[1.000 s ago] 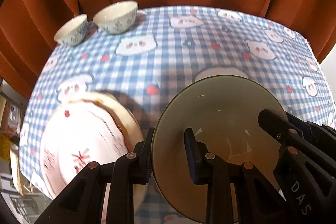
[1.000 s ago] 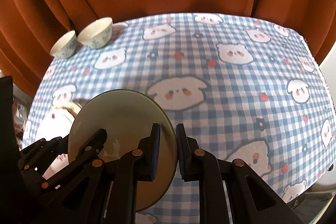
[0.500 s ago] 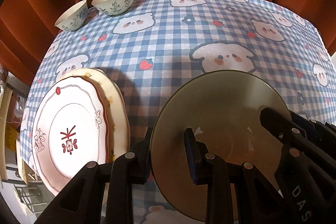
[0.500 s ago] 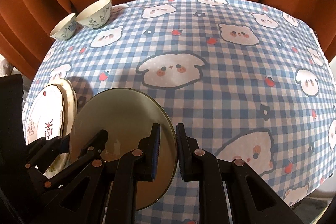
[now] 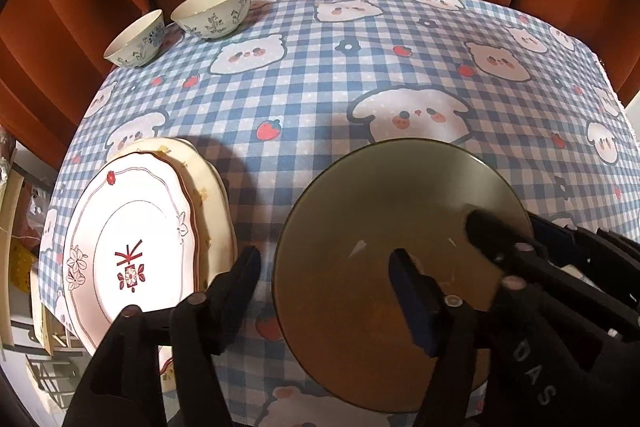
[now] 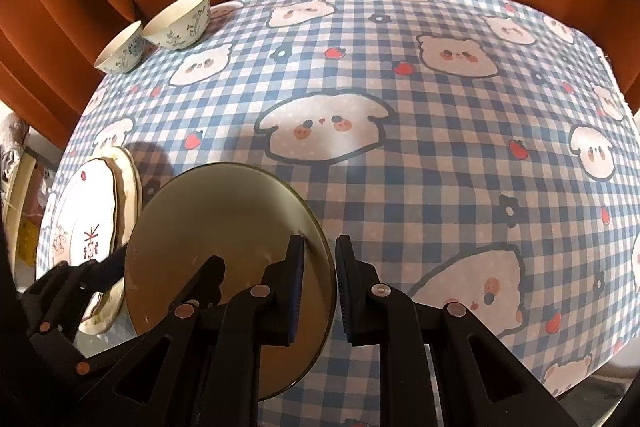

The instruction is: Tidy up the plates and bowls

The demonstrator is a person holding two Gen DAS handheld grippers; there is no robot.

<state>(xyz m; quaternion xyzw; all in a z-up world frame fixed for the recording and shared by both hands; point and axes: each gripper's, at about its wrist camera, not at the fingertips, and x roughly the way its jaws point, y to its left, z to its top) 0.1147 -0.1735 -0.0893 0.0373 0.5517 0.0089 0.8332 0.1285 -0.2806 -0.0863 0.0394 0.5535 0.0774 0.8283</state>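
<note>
Both grippers angled steeply down, left gripper (image 5: 324, 291) opening off olive plate (image 5: 384, 211) rim, right gripper (image 6: 320, 283) opening astride it

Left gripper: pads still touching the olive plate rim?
Apart. Left wrist view: left gripper jaws are opening, with the olive plate rim between them and visible gaps on both sides.
</note>
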